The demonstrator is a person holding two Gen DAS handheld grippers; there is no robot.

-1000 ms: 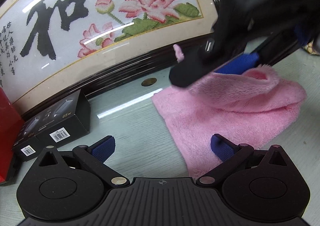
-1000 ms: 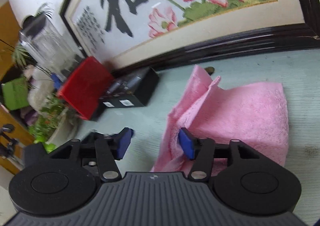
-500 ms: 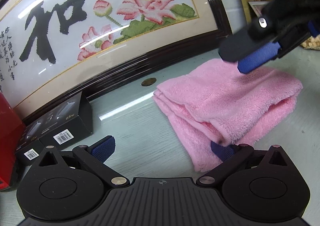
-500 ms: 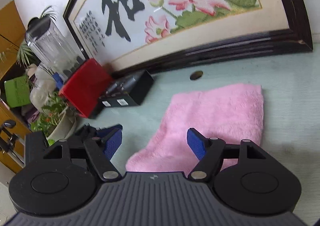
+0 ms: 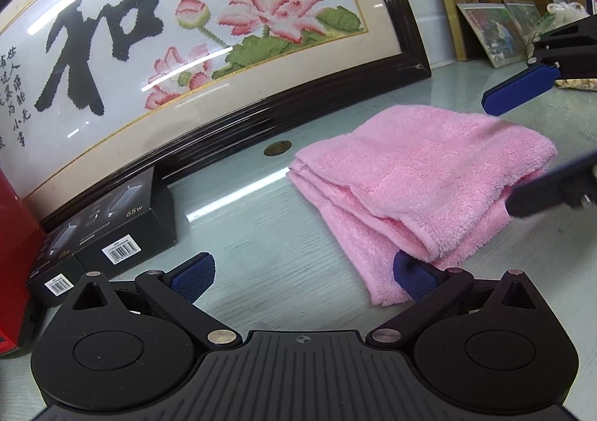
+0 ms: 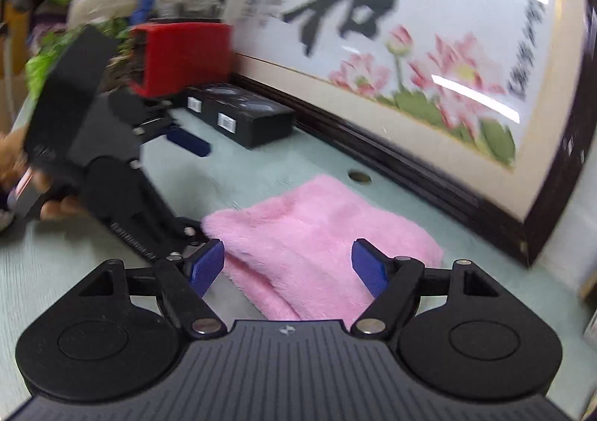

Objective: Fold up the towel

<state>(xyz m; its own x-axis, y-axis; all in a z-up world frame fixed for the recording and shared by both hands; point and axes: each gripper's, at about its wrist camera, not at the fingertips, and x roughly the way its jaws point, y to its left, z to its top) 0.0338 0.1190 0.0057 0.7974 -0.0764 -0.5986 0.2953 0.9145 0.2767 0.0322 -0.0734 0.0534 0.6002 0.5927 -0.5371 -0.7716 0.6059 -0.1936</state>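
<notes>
A pink towel point(image 5: 421, 182) lies folded in layers on the pale green tabletop point(image 5: 261, 234); it also shows in the right wrist view point(image 6: 317, 234). My left gripper point(image 5: 304, 273) is open and empty, its right finger pad touching the towel's near corner. My right gripper point(image 6: 289, 266) is open and empty, held just above the towel's near edge. In the left wrist view the right gripper's fingers point(image 5: 518, 91) hover at the towel's far right. In the right wrist view the left gripper point(image 6: 186, 145) sits at the towel's left.
A large framed lotus embroidery point(image 5: 186, 48) leans along the back. Black boxes point(image 5: 108, 238) and a red box point(image 6: 186, 55) stand at the left. A coin point(image 5: 277, 148) lies near the frame. Plants and clutter are at the far left point(image 6: 56, 11), photos at the right point(image 5: 500, 29).
My right gripper laid the lifted towel half over the other, let go, and drew back to the right. The towel now lies folded. The left gripper has stayed in place.
</notes>
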